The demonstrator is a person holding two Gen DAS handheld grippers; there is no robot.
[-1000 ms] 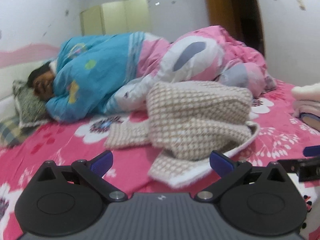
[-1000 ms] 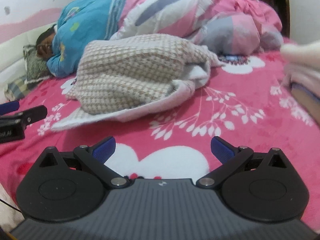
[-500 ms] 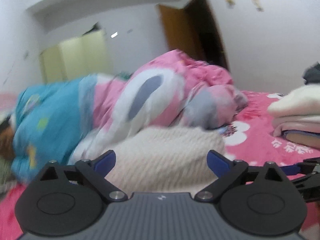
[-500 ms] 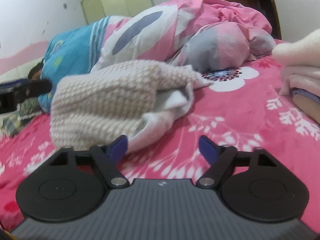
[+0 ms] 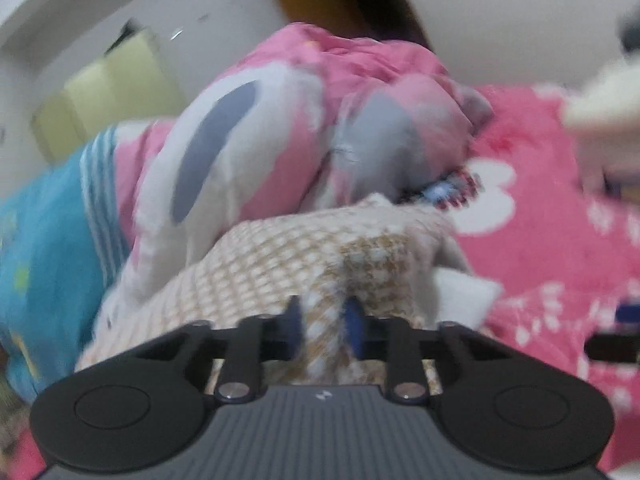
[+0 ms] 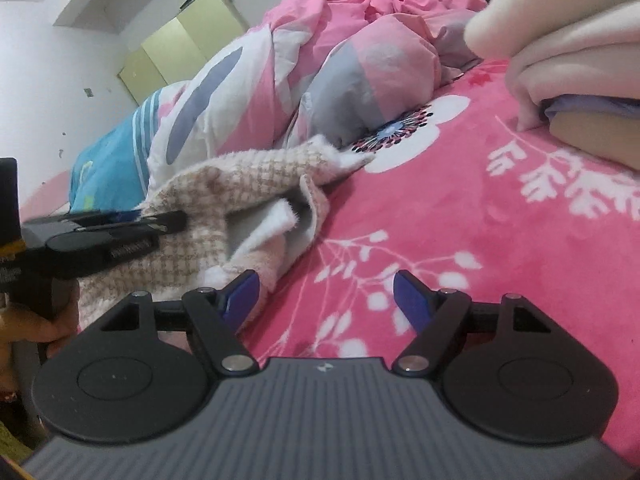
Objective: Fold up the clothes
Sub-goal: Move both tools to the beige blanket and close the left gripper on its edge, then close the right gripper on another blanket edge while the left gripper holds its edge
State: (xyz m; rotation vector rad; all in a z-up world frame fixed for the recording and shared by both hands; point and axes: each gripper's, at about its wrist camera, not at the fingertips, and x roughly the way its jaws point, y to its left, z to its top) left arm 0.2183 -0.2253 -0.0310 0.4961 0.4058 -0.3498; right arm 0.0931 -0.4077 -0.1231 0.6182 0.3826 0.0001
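I am working on the checked beige garment [image 5: 288, 256], which is lying crumpled on the pink flowered bedspread [image 6: 460, 216], just in front of the heaped pink and grey quilt [image 6: 320, 52]. My left gripper [image 5: 322, 322] is closing on a ridge of this garment: a fold of the woven cloth is standing between the two blue pads, and they are already pressing it from both sides, so I judge the cloth is pinched there. I am taking it at this raised edge because the fabric is thick and soft, and a pinched ridge gives me a corner to lift and spread. From the right wrist view, the left gripper is reaching across the garment from the side, with a hand behind it at the picture's edge. My right gripper [image 6: 326, 298] is standing with its jaws apart, nothing between them; the left pad [image 6: 240, 294] is just beside the white fleecy lining [image 6: 264, 224] that is turned outward. I think I am holding it open and low there to catch the opposite edge, because a fold needs two held points. At the right, a pile of folded clothes [image 6: 576, 52] is lying, probably the place for finished pieces. The left view is blurred, so fine detail is uncertain.
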